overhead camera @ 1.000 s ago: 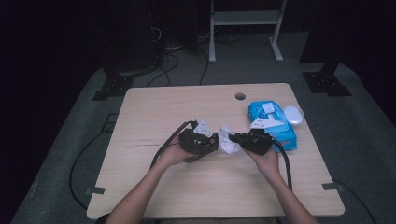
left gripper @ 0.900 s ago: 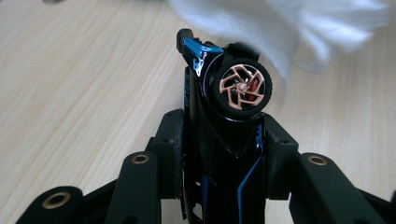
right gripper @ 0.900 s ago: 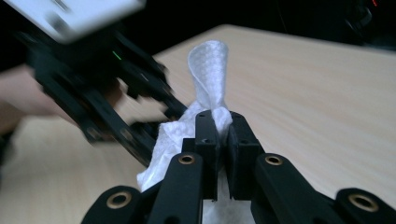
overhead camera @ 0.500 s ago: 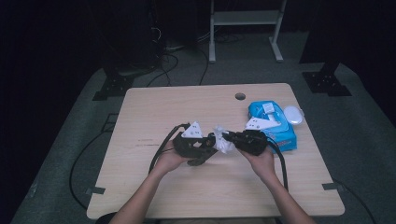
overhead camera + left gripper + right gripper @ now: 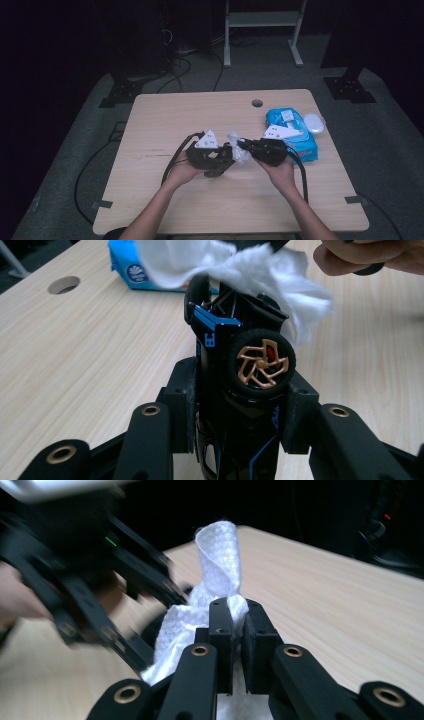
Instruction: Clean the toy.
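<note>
You've got the toy car (image 5: pixel 240 385) clamped in your left tongs (image 5: pixel 240 410), held above the tabletop (image 5: pixel 200 115) mid-scene. Your right tongs (image 5: pixel 238 630) are pinched tight on the white wipe (image 5: pixel 215 575), draped over the car's far end. Looks like wiping is underway; the wheel and sides probably remain. The blue wipe pack (image 5: pixel 295 130) sits far right.

toy car (image 5: pixel 235 390): glossy black plastic with blue trim, looking smooth; wheel (image 5: pixel 260 365) showing a matt rubbery tyre and a shiny bronze-coloured rim
wipe (image 5: pixel 215 560): white cloth-like sheet, looking soft and finely textured, crumpling
left gripper (image 5: pixel 240 405): matt black plastic, brass-looking rivets shining
table (image 5: pixel 170 115): pale wood grain, looking smooth and matt
pack (image 5: pixel 292 132): blue wrapper looking glossy
</note>
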`<state>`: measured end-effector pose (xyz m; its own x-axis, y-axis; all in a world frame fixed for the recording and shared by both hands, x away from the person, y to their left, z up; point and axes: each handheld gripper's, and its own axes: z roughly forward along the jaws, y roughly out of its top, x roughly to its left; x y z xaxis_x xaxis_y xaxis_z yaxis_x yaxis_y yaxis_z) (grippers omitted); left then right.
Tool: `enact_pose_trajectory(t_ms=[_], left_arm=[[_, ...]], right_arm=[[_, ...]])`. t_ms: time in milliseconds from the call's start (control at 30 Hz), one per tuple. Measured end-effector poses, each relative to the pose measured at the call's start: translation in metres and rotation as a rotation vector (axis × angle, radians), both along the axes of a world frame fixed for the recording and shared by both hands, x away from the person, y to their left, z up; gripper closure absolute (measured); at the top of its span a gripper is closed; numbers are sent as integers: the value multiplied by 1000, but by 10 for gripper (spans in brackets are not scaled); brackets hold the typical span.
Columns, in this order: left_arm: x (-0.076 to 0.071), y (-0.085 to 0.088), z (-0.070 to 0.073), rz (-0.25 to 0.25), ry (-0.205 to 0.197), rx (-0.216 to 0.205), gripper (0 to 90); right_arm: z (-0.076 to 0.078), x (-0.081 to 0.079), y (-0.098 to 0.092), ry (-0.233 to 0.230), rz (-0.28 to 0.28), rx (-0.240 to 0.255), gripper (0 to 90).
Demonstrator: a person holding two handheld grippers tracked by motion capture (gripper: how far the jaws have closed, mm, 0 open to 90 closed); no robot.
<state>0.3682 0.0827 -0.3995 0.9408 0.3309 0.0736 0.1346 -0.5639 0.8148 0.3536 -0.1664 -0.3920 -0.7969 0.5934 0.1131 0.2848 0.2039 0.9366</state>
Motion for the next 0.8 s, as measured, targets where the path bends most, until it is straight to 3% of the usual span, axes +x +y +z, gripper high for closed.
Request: enact_pose_trajectory(t_ms=[133,267,400,567,633,800], left_arm=[[1,1,-2,0,6,-1,583],[2,-3,-5,-17,21,-8,583],[1,-1,-2,-18,13,-20,583],[2,7,1,-9,25,-62,583],[2,6,1,-5,14,-46,583],[3,5,-1,-10,21,-41,583]], right_arm=[[-12,4,-7,49,-25,-17,838],[1,-1,-1,13,10,22,838],[4,-2,3,-17,14,2,838],[-16,7,-12,57,-28,4,838],[-23,10,-14,88,-32,12,838],[-15,9,-13,67,-20,48,838]])
